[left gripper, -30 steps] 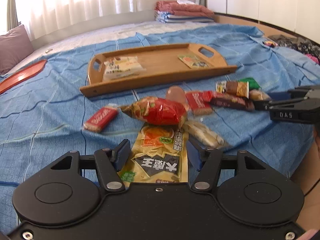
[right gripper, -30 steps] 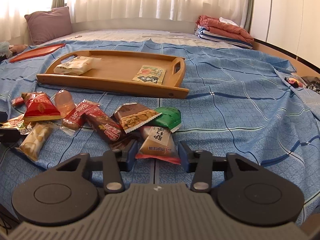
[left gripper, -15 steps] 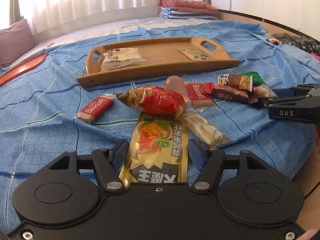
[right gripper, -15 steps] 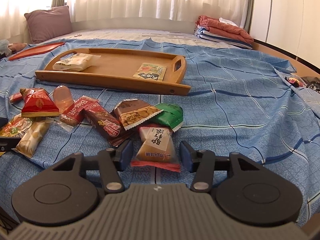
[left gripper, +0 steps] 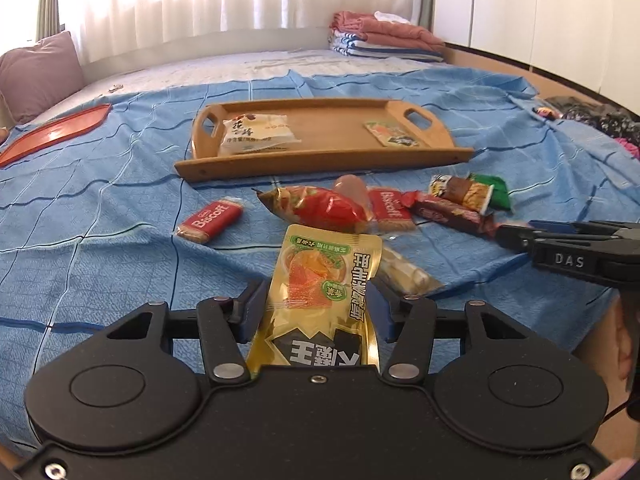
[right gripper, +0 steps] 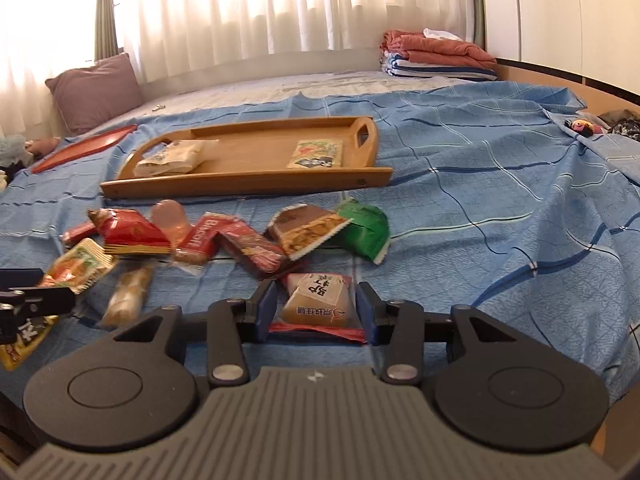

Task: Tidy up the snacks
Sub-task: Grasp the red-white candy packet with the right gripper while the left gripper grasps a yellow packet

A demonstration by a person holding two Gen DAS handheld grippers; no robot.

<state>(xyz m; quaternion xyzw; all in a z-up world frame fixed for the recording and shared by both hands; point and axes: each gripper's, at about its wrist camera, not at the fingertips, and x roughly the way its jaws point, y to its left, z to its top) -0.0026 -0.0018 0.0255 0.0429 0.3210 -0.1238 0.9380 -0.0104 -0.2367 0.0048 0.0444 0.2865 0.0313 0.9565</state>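
My left gripper (left gripper: 316, 304) is shut on a gold snack packet (left gripper: 324, 280) and holds it lifted above the bed; the packet also shows in the right wrist view (right gripper: 76, 266). My right gripper (right gripper: 316, 308) is shut on a tan snack pack with a red edge (right gripper: 318, 300) and holds it just above the sheet. A wooden tray (left gripper: 320, 160) lies farther back with a white pack (left gripper: 256, 134) and a small flat packet (left gripper: 392, 136) in it. Loose snacks lie before it: a red bag (left gripper: 324, 208), Biscoff bars (left gripper: 210, 220), a brown bar (right gripper: 252, 246), a green pack (right gripper: 366, 230).
The blue sheet (left gripper: 100, 200) covers the bed. A red tray (left gripper: 56, 134) lies far left, a pillow (right gripper: 96, 92) behind it. Folded blankets (right gripper: 436, 56) sit at the back right. The bed edge drops off near right.
Both grippers have lifted their packs off the sheet and drawn back a little. The gold packet has risen and tilted upward in my left gripper.
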